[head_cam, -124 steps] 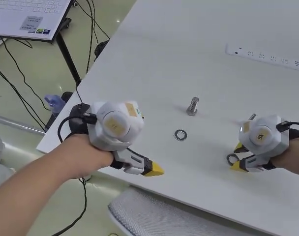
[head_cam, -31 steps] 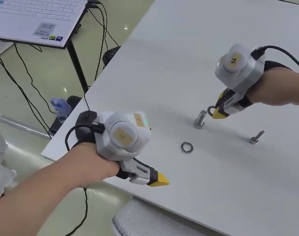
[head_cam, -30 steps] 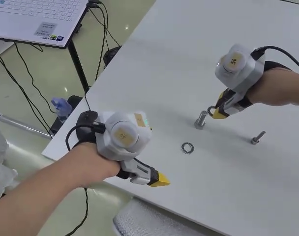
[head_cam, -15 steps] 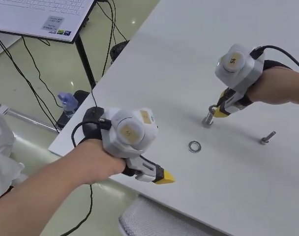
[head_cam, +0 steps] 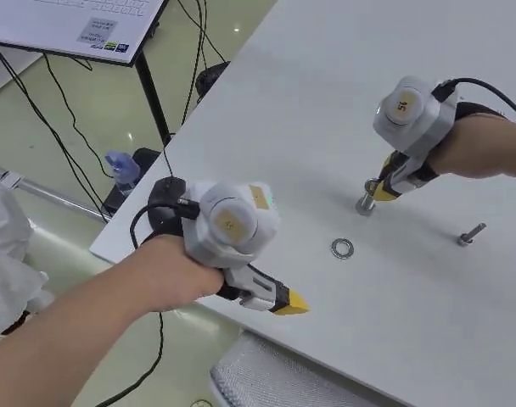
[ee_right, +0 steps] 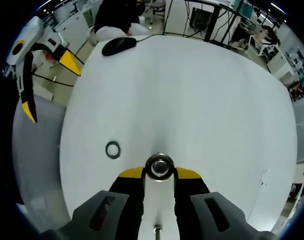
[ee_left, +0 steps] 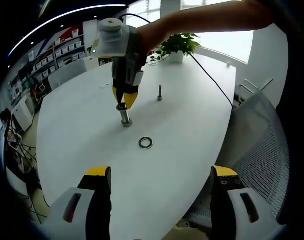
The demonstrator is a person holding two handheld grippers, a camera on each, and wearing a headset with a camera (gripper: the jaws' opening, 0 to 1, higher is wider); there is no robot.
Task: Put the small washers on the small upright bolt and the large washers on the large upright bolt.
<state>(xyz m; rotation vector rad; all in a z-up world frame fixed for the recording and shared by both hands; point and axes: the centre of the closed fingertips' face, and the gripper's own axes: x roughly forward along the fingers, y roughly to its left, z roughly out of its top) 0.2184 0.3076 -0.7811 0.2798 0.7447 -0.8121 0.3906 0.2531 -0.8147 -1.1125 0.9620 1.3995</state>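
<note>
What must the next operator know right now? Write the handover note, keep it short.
Left gripper: open, empty, hovering by the table's near edge.
Right gripper: shut on the held washer at the top of the large bolt; not released.
The loose washer lies flat on the table near that bolt; the small bolt stands beyond, looking bare.
Done: nothing seated for certain. Left: release this washer, then place the loose one by size.

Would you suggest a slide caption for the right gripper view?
Right tool holds a silver metal washer over the large upright bolt; a second washer lies nearby.
</note>
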